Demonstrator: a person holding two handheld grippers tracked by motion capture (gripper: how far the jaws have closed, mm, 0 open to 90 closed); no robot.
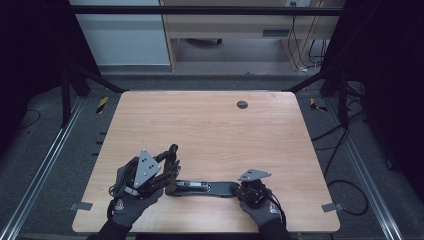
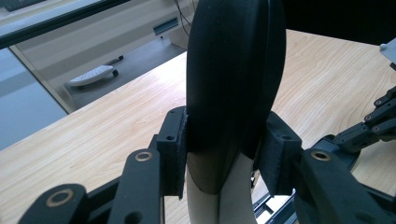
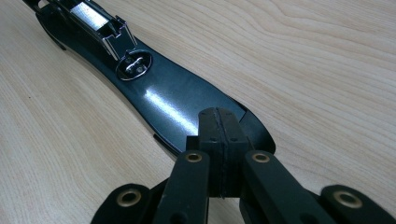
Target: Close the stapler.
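Stapler (image 1: 200,187), black and swung open, lies near the front edge of the bench (image 1: 210,125), slightly left of the middle; its base (image 3: 173,100) is flat on the wood with its long axis parallel to that edge, running from one hand to the other; its cover (image 2: 233,84) stands upright at the left end, so the hinge end is on the left hand's side and the free nose of the base on the right's. Left tongs (image 2: 224,158) are clamped on the raised cover, one pad on each flank, low on it; right tongs (image 3: 219,135) are pressed together with no gap, their tips on the near end of the base, and the whole length of the base points away from them towards the anvil (image 3: 134,65) and the metal magazine (image 3: 95,21); any swing of the cover would likely turn about the far left end while this end stays pinned. Hard to tell: whether the right pads nip a thin lip of the base or merely bear down on it; the hinge itself, lost behind the left tongs (image 1: 170,167) in the high view; the top of the cover, cut off in the left gripper view.
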